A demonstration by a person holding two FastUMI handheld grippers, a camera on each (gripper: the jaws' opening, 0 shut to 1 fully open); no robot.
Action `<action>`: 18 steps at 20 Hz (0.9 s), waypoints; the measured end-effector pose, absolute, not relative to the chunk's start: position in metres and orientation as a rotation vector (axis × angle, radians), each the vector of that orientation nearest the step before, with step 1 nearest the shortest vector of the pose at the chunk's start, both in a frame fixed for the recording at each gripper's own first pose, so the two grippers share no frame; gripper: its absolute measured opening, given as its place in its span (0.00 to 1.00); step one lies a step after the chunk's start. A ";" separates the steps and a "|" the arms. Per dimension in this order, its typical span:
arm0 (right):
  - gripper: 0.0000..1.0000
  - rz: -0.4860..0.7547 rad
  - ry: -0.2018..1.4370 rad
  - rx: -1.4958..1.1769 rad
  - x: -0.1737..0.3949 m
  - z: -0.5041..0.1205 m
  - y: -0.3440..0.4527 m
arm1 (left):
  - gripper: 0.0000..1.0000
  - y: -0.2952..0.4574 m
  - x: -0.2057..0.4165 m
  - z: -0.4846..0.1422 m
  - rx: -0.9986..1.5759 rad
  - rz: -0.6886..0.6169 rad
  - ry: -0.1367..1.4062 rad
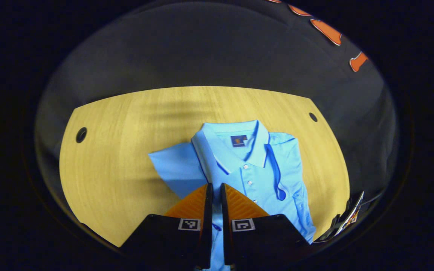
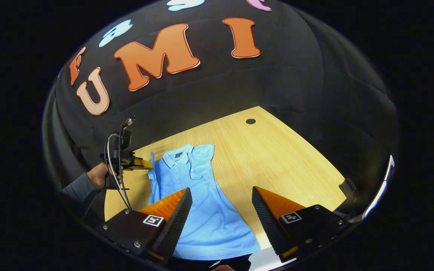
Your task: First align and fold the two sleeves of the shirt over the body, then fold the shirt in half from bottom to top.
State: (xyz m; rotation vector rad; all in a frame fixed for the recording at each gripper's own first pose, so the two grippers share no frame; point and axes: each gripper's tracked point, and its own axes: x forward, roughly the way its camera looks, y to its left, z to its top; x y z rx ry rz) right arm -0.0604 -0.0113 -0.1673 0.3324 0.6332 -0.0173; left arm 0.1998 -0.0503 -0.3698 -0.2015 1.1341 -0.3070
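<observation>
Over on the left, the left gripper (image 2: pixel 147 163) sits above the shirt's (image 2: pixel 198 199) sleeve (image 1: pixel 175 165), fingers nearly together with nothing pinched as far as I can tell. The blue shirt lies flat on the table (image 2: pixel 277 158), collar far. The right gripper (image 2: pixel 220 210) hovers wide apart over the hem.

Light falls from overhead, bright on the pale wooden tabletop (image 1: pixel 119 158) and the light blue polo shirt (image 2: pixel 202 210), while the surrounding backdrop stays dim. Soft banded shadows cross the tabletop's upper part in the left gripper view. Fisheye distortion bows the table edges; both views are sharp at centre, softer toward the rims.
</observation>
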 end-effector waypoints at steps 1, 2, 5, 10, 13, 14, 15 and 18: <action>0.97 -0.026 0.636 0.336 -0.064 -0.169 -0.011 | 0.19 -0.059 0.199 -0.369 -0.221 -0.333 1.129; 0.97 -0.030 0.637 0.337 -0.066 -0.170 -0.011 | 0.30 -0.066 0.196 -0.365 -0.238 -0.361 1.120; 0.97 -0.022 0.645 0.336 -0.073 -0.173 -0.009 | 0.65 -0.069 0.179 -0.351 -0.232 -0.416 1.079; 0.97 0.039 0.703 0.300 -0.089 -0.195 -0.010 | 1.00 -0.049 0.113 -0.322 -0.206 -0.410 1.030; 0.97 0.105 0.733 0.277 -0.102 -0.210 -0.006 | 1.00 -0.034 0.066 -0.310 -0.225 -0.359 1.011; 0.97 0.127 0.745 0.272 -0.107 -0.214 -0.004 | 1.00 -0.029 0.050 -0.308 -0.221 -0.334 1.010; 0.97 0.150 0.757 0.265 -0.111 -0.219 -0.004 | 1.00 -0.025 0.036 -0.308 -0.217 -0.319 1.010; 0.97 0.193 0.775 0.216 -0.121 -0.234 -0.006 | 1.00 -0.017 -0.005 -0.308 -0.199 -0.274 1.010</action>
